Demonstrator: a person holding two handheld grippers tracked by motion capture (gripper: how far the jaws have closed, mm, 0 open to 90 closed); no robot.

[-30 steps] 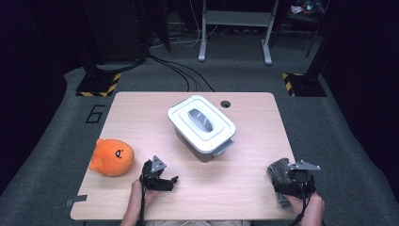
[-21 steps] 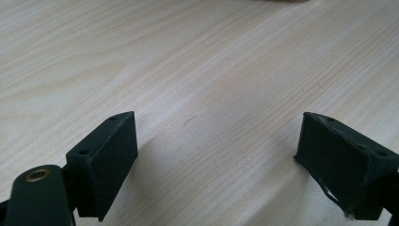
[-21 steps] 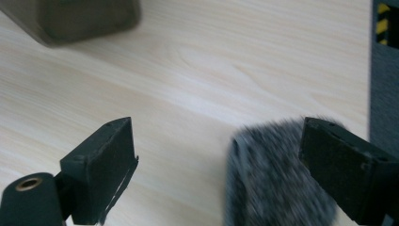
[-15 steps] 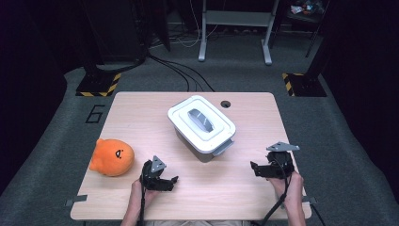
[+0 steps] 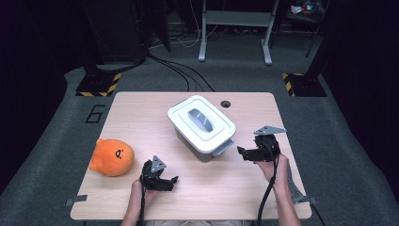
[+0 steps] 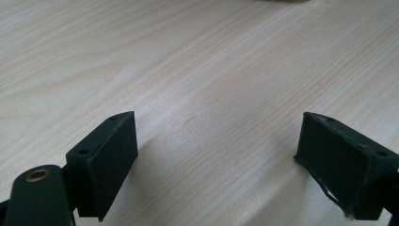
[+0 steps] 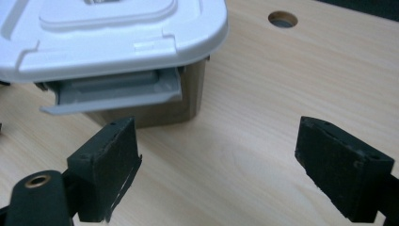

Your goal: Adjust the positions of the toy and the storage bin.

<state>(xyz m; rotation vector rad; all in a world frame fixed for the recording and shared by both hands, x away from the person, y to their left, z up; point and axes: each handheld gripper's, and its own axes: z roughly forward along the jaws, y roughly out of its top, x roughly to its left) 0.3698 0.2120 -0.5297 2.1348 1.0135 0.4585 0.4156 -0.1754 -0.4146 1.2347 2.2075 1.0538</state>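
Dark floor lies all around the wooden desk [image 5: 141,113]. On its middle sits a white box [image 5: 202,128] with the lid on and a grey latch [image 7: 113,92] sticking out. Opening it is not yet begun, I think. Right gripper [image 5: 241,151] is near that latch, jaws apart, holding nothing. Left gripper [image 5: 175,180] rests by the near edge, jaws apart too. An orange plush toy [image 5: 112,157] sits by the left edge, out of the way.

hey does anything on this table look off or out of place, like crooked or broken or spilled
One thing: the grey latch on the near end of the white-lidded box sticks out flipped up instead of clamped over the lid. The box also sits skewed to the table edges. Nothing looks spilled or broken; the orange plush lies intact.
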